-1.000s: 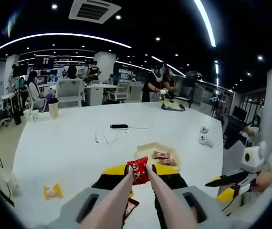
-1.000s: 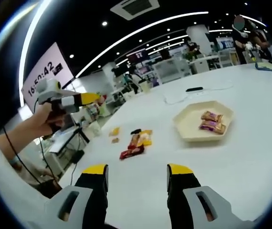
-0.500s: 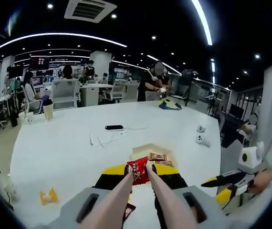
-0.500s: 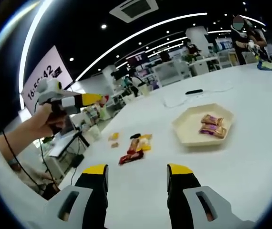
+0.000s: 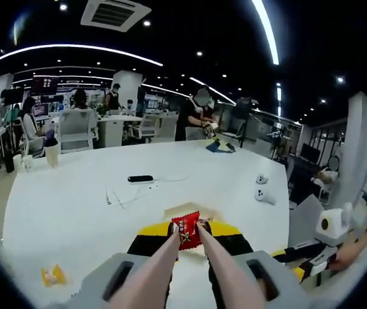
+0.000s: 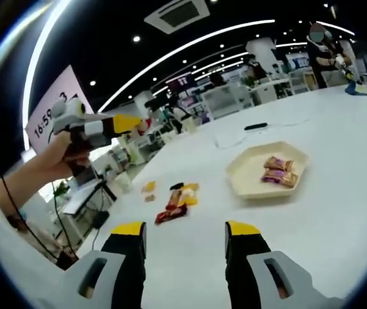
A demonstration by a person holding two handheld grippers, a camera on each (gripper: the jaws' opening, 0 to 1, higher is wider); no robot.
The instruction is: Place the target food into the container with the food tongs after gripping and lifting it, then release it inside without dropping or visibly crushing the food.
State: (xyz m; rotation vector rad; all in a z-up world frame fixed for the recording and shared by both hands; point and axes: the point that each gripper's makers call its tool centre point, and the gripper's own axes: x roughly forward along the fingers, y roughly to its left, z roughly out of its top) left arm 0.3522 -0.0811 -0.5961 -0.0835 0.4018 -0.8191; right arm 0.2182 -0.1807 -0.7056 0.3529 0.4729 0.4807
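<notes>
Carried forward, the left gripper (image 5: 187,226), via tongs (image 5: 170,257), pinches a red packet (image 5: 187,230) over the tray (image 6: 248,183); the right gripper (image 6: 185,230) at 6 o'clock gapes, so release comes next.

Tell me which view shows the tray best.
The right gripper view: the cream tray sits unobstructed on the table, two snack packets inside. In the left gripper view only its edge peeks above the held red packet.
</notes>
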